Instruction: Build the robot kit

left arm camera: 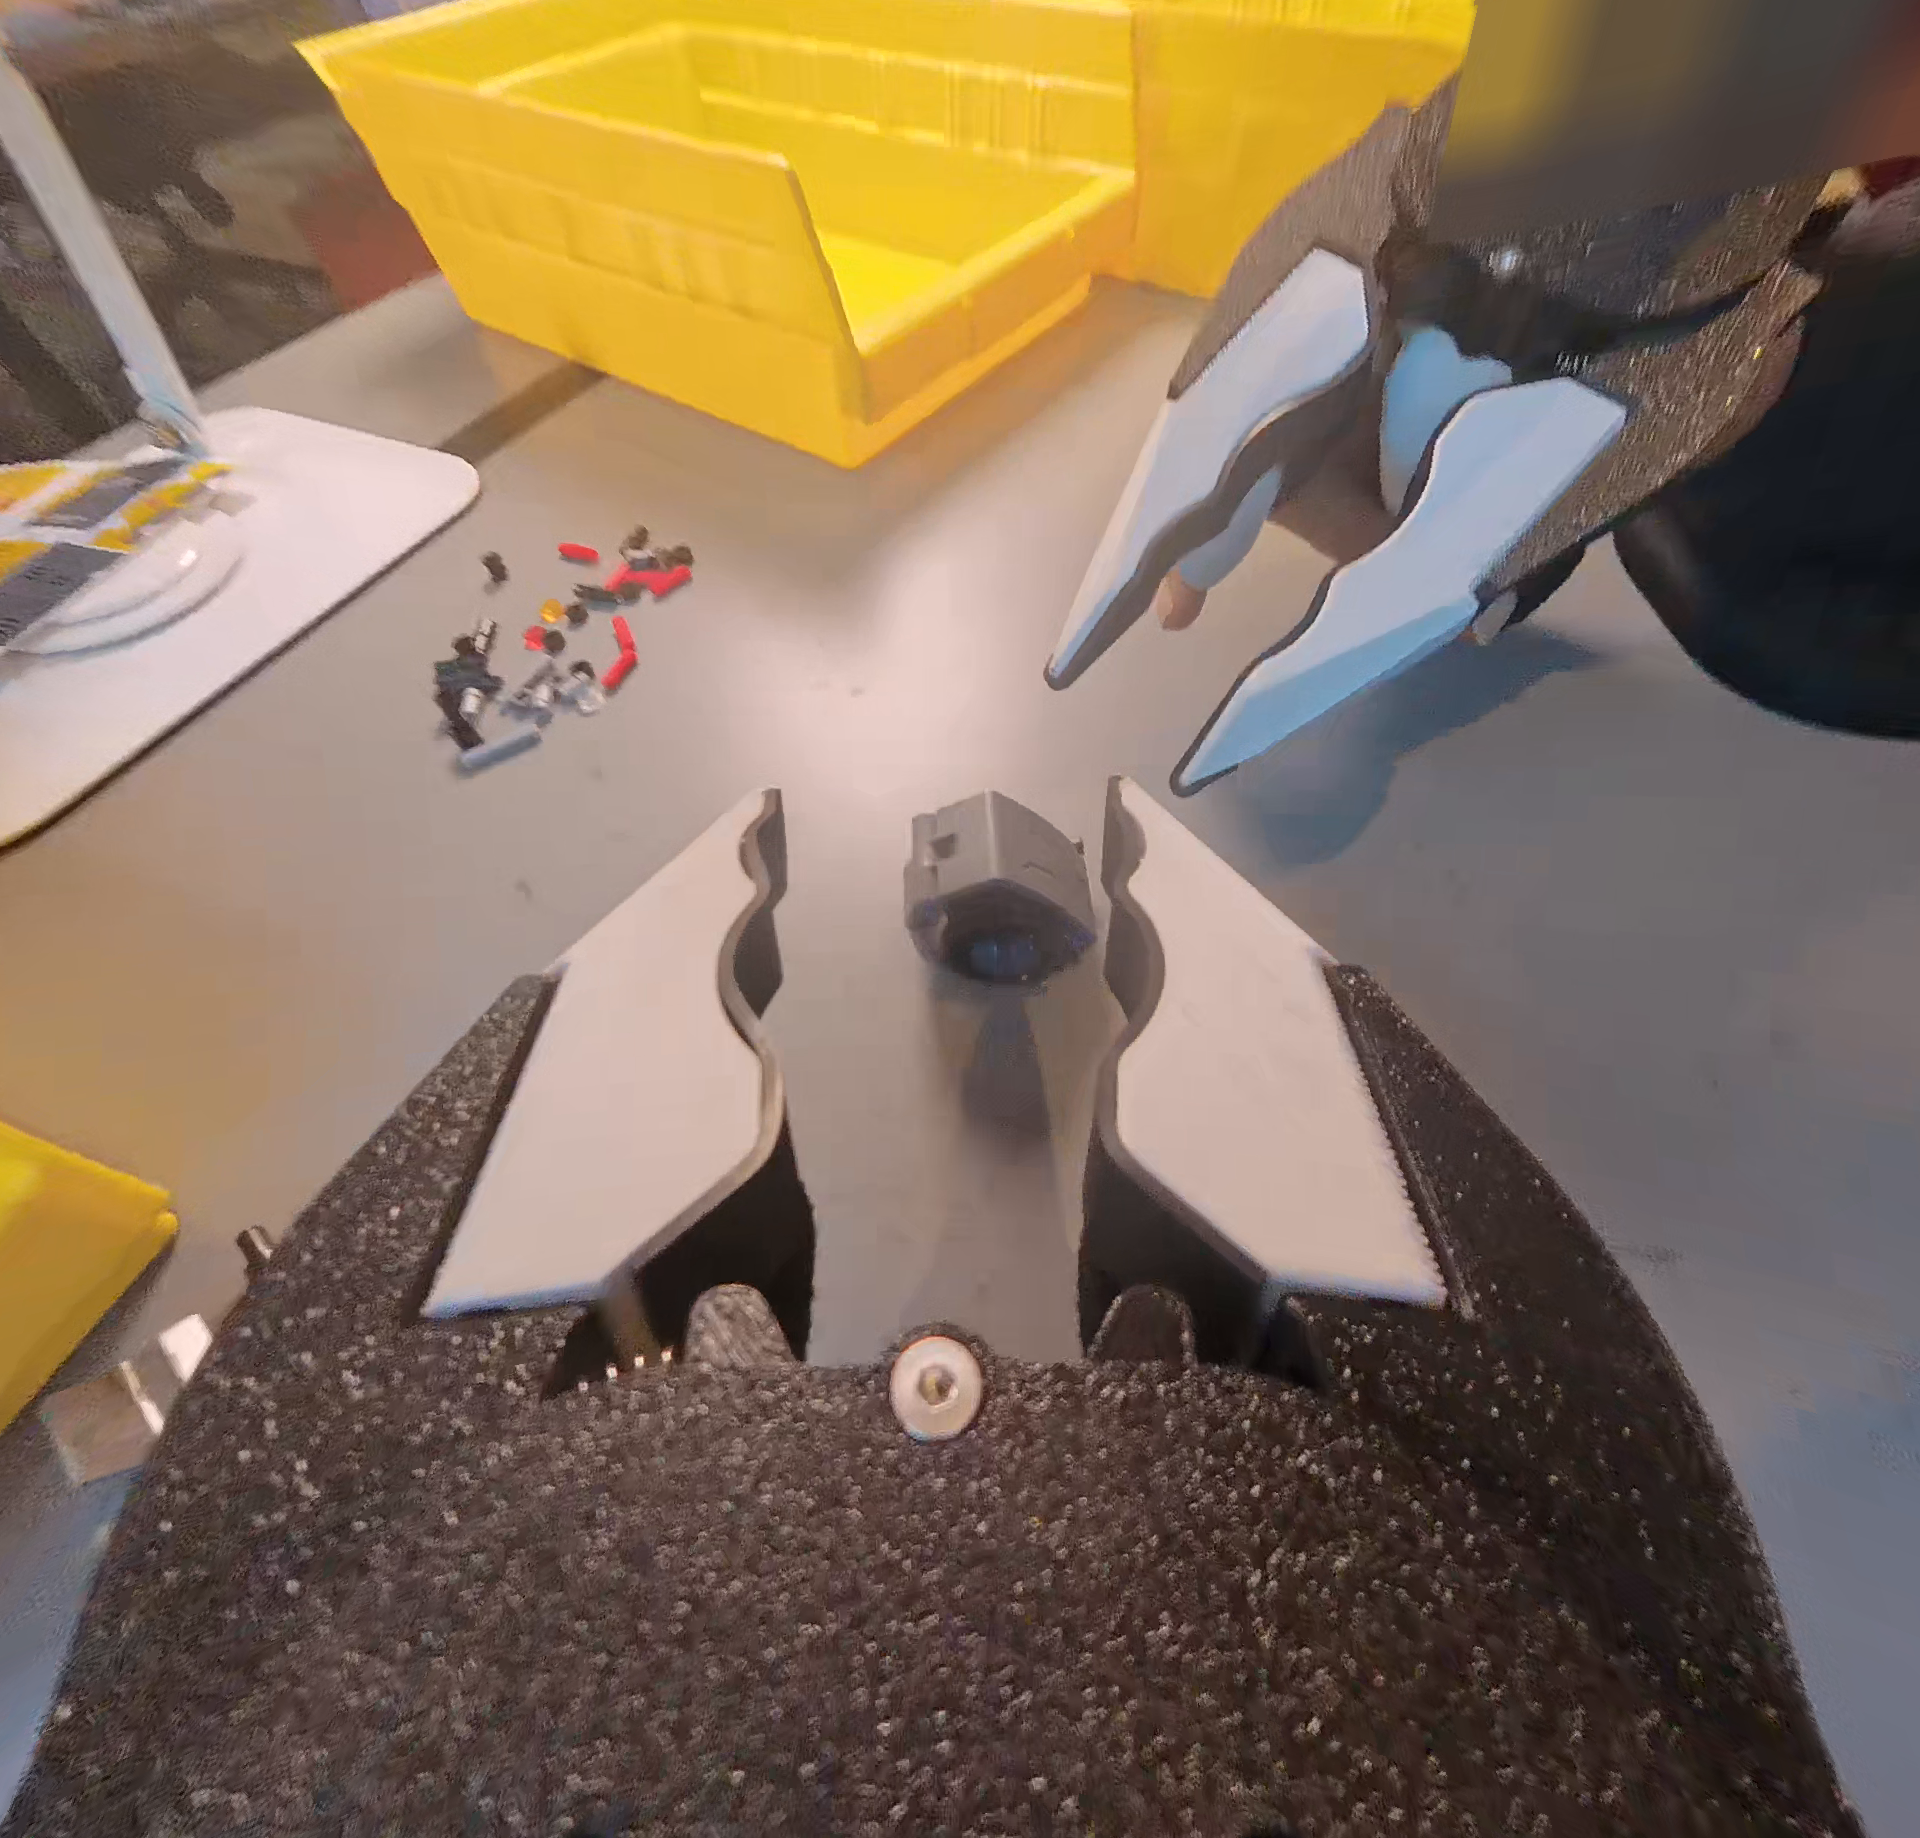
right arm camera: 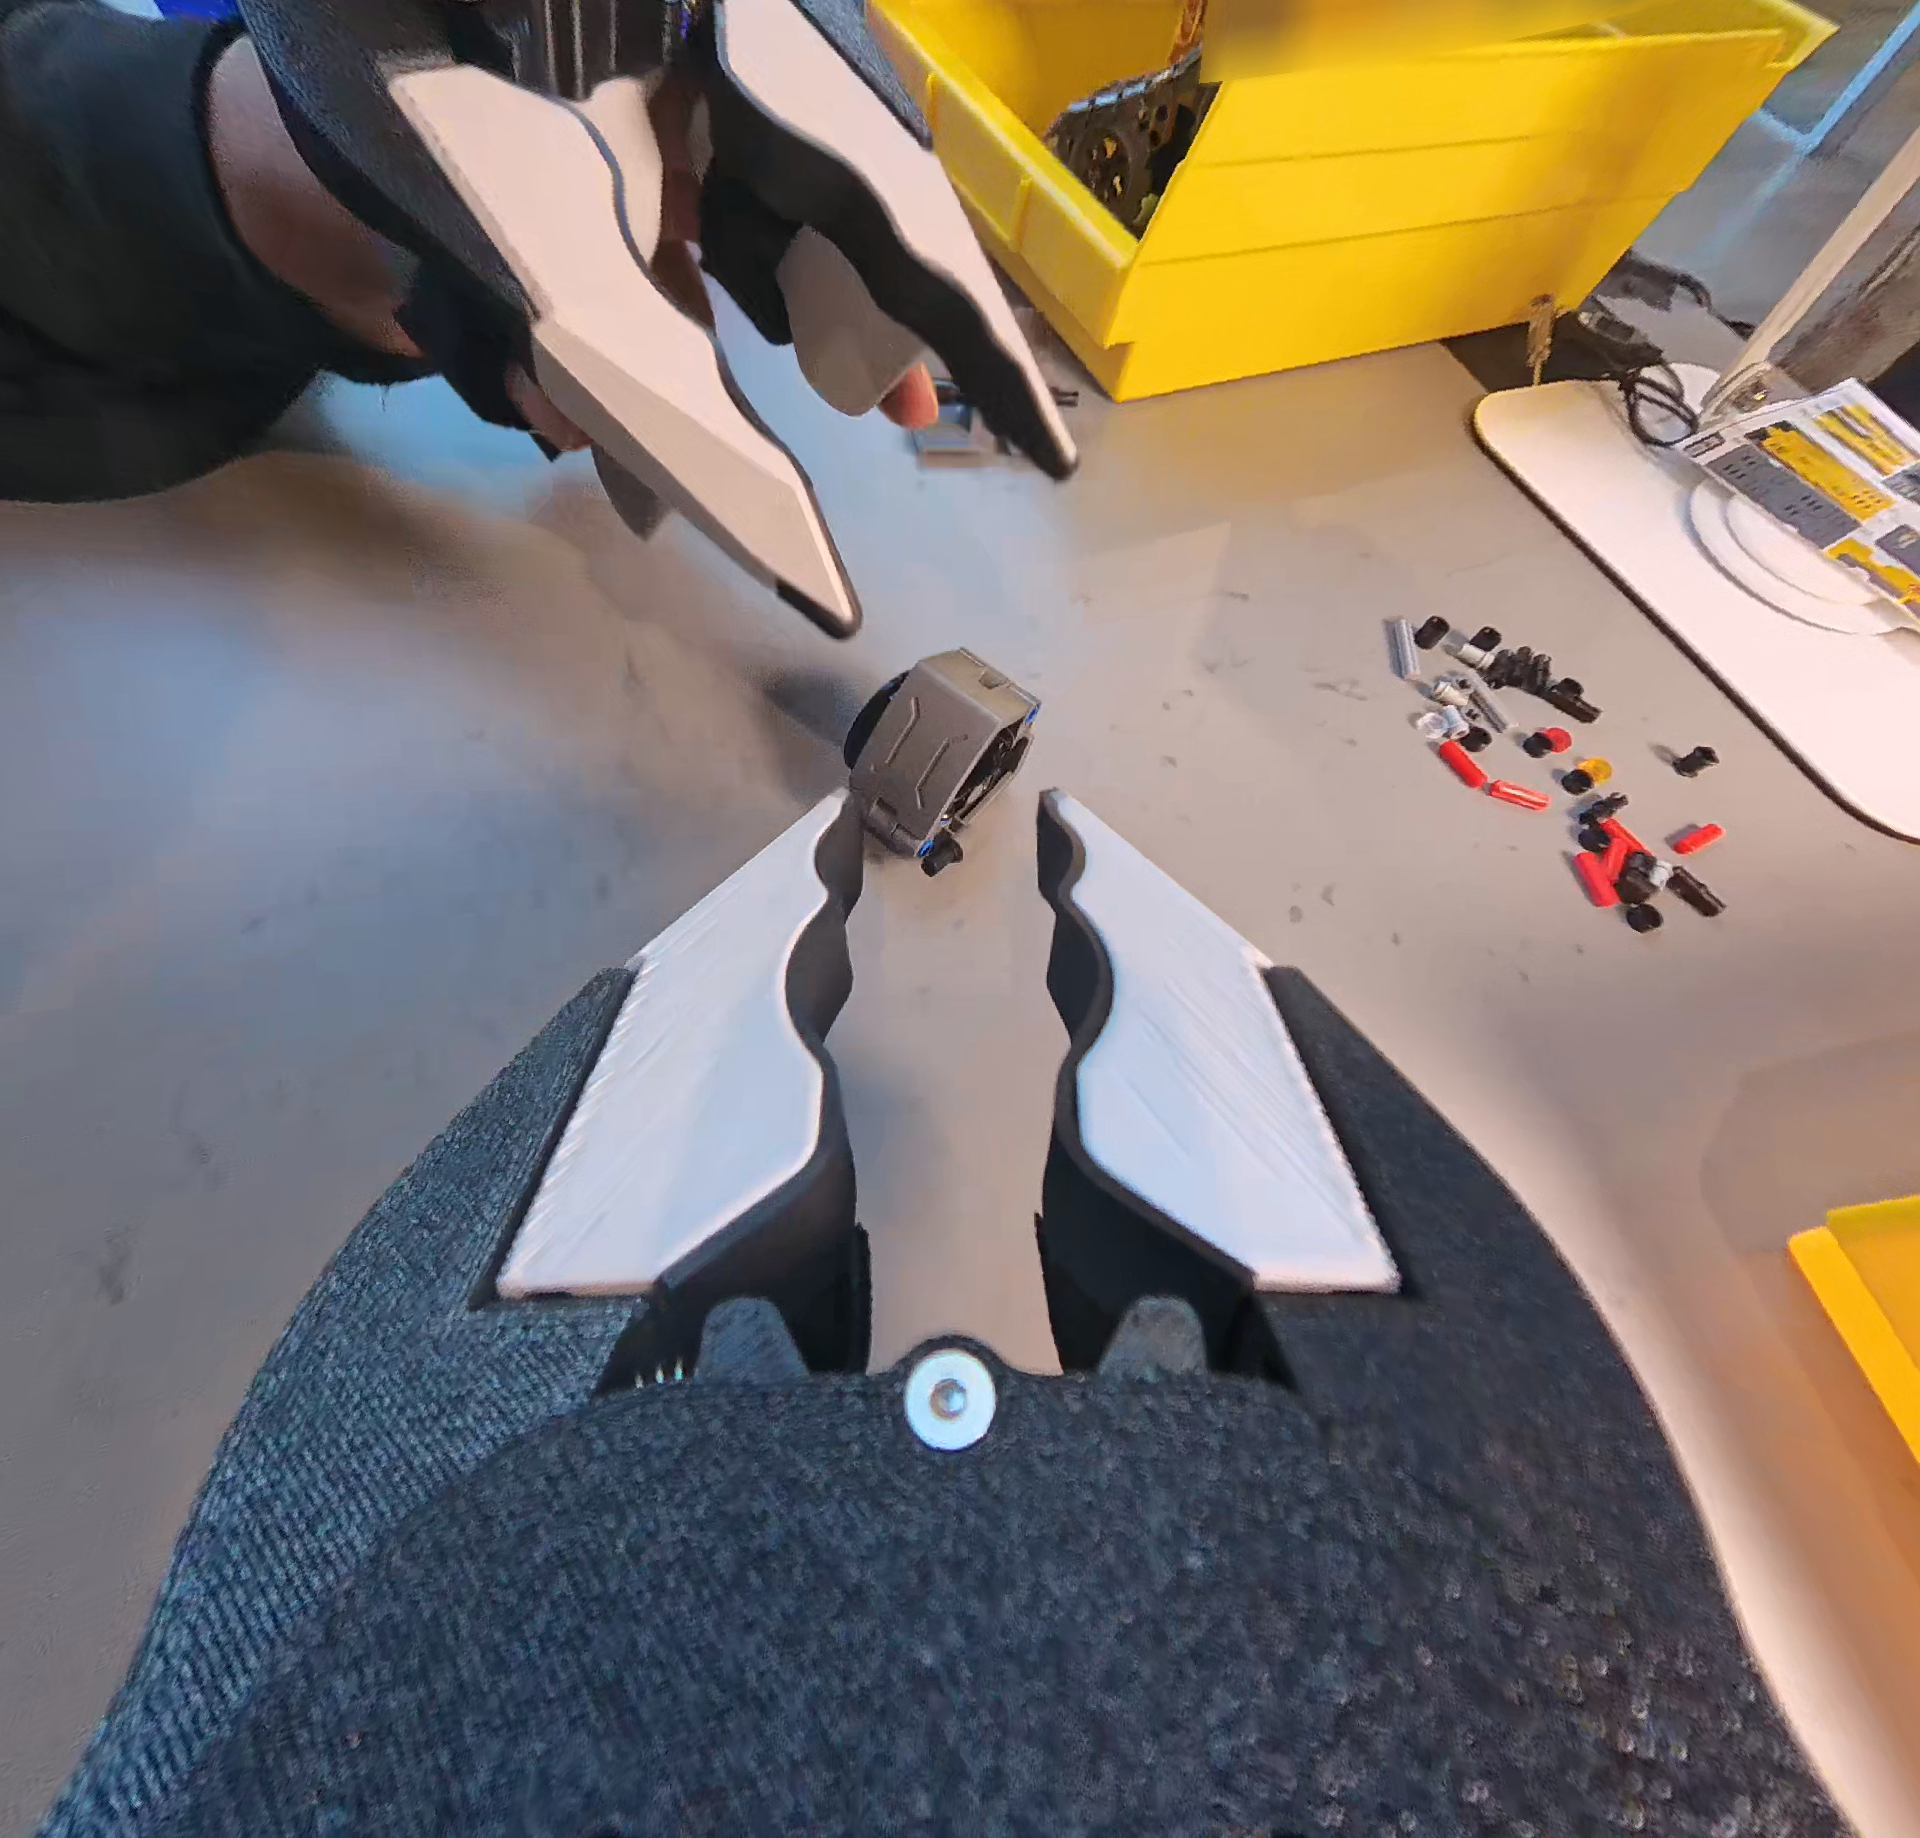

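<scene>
My left gripper (left arm camera: 940, 817) jaws apart, straddling grey block assembly (left arm camera: 992, 889) on table (left arm camera: 312, 957); my right gripper (right arm camera: 940, 817) apart, just near. Centre block before any squeeze.

Looks like a workshop or hobby assembly bench: grey surface (right arm camera: 312, 853) carrying yellow plastic parts bins (left arm camera: 727, 199) toward its far edge, a scatter of small red, black and grey building pegs (right arm camera: 1558, 770), and a printed instruction booklet (right arm camera: 1818, 479) on a white stand base (right arm camera: 1621, 541).
</scene>
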`<action>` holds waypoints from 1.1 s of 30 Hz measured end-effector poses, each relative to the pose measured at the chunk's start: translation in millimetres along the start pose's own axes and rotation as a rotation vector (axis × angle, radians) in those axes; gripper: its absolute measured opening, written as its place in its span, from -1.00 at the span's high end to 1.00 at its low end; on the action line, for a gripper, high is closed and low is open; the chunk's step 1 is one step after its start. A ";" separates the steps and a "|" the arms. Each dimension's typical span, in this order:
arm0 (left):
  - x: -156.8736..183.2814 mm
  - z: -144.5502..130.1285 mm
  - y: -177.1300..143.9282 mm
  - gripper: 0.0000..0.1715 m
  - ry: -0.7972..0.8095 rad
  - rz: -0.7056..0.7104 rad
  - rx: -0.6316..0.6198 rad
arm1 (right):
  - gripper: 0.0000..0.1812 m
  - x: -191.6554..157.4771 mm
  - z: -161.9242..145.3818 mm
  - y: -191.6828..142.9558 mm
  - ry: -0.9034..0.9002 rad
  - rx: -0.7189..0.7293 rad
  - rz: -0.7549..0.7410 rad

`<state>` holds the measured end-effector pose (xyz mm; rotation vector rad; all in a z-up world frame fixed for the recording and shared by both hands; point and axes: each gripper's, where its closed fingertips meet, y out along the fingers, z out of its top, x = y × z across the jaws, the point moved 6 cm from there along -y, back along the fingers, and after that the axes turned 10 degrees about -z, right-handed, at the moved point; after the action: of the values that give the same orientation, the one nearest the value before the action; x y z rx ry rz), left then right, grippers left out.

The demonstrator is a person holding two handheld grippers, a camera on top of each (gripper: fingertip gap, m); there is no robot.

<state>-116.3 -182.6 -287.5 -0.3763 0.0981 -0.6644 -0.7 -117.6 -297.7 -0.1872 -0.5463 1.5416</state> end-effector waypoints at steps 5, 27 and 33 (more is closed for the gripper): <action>-14.7 15.2 -31.5 0.05 -0.028 0.129 0.179 | 0.58 7.1 7.6 -3.0 0.042 0.102 -0.041; -57.3 3.8 -86.2 0.78 -0.145 0.302 0.356 | 1.00 72.3 8.1 -30.9 0.326 0.414 -0.333; -58.5 -0.2 -78.9 0.24 -0.129 0.328 0.295 | 0.79 81.3 5.7 -34.4 0.349 0.426 -0.384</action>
<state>-208.3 -203.5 -260.2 -0.1127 -0.0603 -0.3221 22.5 -41.1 -259.7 -0.0174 0.0304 1.1811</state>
